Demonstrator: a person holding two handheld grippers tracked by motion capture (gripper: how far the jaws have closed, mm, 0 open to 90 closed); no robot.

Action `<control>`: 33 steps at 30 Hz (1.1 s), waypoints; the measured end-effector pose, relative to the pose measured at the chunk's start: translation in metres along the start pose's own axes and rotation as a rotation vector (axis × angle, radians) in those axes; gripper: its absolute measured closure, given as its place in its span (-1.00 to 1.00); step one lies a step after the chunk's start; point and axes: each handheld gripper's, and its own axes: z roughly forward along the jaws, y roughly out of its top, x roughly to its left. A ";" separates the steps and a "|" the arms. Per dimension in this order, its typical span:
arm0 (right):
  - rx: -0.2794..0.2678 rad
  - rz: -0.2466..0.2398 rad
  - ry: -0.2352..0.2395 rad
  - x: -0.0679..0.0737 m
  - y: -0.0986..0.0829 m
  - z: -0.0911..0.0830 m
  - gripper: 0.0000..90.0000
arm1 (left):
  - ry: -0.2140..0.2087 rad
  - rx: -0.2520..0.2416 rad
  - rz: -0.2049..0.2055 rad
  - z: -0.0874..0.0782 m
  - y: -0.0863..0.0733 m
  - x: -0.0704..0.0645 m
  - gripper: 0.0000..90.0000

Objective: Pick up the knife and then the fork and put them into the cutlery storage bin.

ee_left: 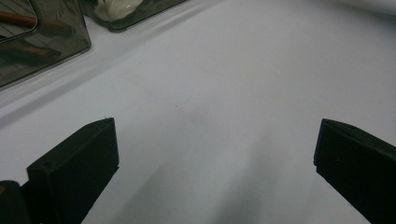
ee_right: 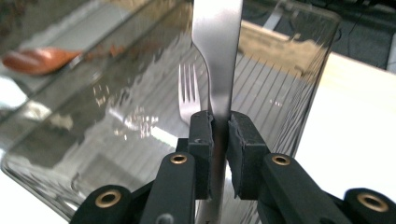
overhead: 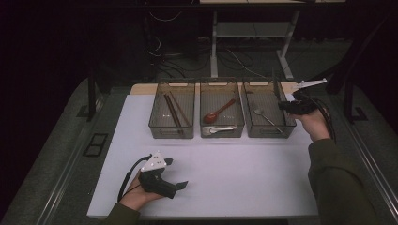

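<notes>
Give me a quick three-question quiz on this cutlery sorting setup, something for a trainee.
1. True or false: the left gripper is shut on a spoon.
2. What lies in the right bin? A chopsticks; B fork; C red spoon.
3. Which gripper holds the upright metal utensil?

Key: 1 false, its jaws stand wide apart above the bare table. 2 B. 3 the right gripper.
</notes>
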 end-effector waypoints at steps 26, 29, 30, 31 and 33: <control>0.309 -0.120 -0.042 0.015 0.012 0.050 0.76 | 0.003 0.005 0.003 -0.001 -0.001 -0.001 -1.00; 0.293 -0.120 -0.035 0.015 0.012 0.048 0.66 | 0.004 0.004 0.001 -0.001 -0.001 -0.001 -1.00; 0.287 -0.114 -0.034 0.015 0.012 0.047 0.63 | 0.004 0.005 0.002 -0.001 -0.001 -0.001 -1.00; 0.275 -0.104 -0.028 0.015 0.013 0.046 0.58 | 0.004 0.005 0.003 -0.001 -0.001 -0.001 -1.00; 0.247 -0.084 -0.016 0.013 0.013 0.042 0.44 | 0.004 0.008 0.005 -0.001 -0.001 -0.001 -1.00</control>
